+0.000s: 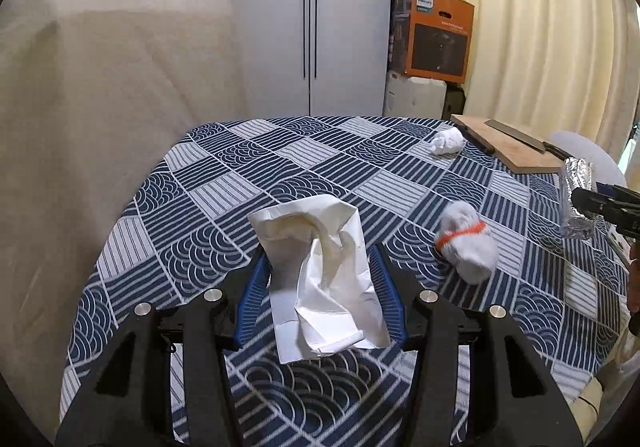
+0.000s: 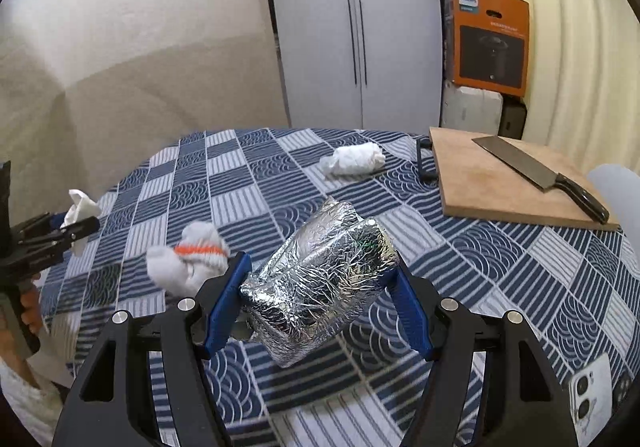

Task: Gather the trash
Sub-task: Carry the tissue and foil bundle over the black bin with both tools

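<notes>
The left tool is closed on a crumpled white paper bag, its blue pads pressing the bag's two sides, and carries it clear above the bench, a round table under a navy and white patchwork-pattern cloth. The right tool stands at a middling width, clamped on a crinkled silver foil-wrapped block, which it also holds lifted off the cloth; the block's long axis runs away from the tool, its far end tilted up.

Two pieces of trash lie loose on the bench. A white rolled cloth wad bound with an orange rubber band sits near the middle, between the two tools: just right of the left tool's tip, just left of the right one's. It seems about equally near to each hand. A crumpled white tissue ball lies towards the far edge, just beside the left end of the wooden cutting board; the right hand looks the nearer to it. A steel cleaver with a black handle rests across the board.

No bin shows in either view. With both tools full, I judge that each load must be dropped somewhere before either loose piece can be picked up.
</notes>
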Demonstrator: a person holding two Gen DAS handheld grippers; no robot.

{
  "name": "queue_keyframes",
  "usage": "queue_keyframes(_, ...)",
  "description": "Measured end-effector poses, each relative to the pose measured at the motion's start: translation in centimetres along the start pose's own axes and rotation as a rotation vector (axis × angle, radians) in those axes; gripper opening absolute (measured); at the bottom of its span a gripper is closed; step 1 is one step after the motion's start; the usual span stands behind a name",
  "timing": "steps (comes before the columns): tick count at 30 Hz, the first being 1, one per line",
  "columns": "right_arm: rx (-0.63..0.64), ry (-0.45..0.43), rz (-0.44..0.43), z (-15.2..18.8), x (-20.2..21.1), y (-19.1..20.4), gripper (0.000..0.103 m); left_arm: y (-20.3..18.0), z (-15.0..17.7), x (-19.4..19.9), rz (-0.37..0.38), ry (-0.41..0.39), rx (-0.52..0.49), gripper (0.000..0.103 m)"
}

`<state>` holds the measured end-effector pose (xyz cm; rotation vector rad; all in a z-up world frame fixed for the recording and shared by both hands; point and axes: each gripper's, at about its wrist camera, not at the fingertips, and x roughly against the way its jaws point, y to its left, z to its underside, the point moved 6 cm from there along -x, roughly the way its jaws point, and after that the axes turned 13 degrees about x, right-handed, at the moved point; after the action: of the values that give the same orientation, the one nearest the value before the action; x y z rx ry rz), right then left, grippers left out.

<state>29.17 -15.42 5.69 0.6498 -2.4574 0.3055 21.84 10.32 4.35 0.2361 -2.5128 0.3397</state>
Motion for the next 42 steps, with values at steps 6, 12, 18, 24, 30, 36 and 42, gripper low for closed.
queue_keyframes(6, -0.006, -0.024, -0.002, 2.2, 1.7, 0.7, 0.064, -0.3, 2.3, 1.8, 0.045, -0.013, -0.009, 0.052)
queue_keyframes(12, 0.001, -0.050, -0.024, 3.4, 3.2, 1.6, 0.064, -1.8, 4.1, 4.2, 0.128, -0.046, -0.038, 0.052)
queue_keyframes(18, 0.040, -0.072, -0.024, 4.9, 4.7, 3.0, 0.064, -3.7, 6.0, 6.4, 0.260, -0.051, -0.063, 0.052)
queue_keyframes(24, 0.079, -0.069, -0.026, 7.4, 6.4, 4.6, 0.065, -6.3, 8.3, 8.7, 0.391, -0.063, -0.132, 0.052)
queue_keyframes(30, 0.138, -0.078, -0.047, 9.5, 8.3, 7.0, 0.065, -8.5, 11.2, 9.9, 0.387, -0.049, -0.219, 0.052)
queue_keyframes(36, 0.223, -0.054, -0.086, 11.9, 10.2, 9.6, 0.065, -9.9, 14.2, 10.9, 0.411, -0.021, -0.308, 0.052)
queue_keyframes(42, 0.288, 0.008, -0.166, 14.8, 10.7, 12.3, 0.065, -10.8, 17.4, 10.9, 0.429, 0.051, -0.388, 0.052)
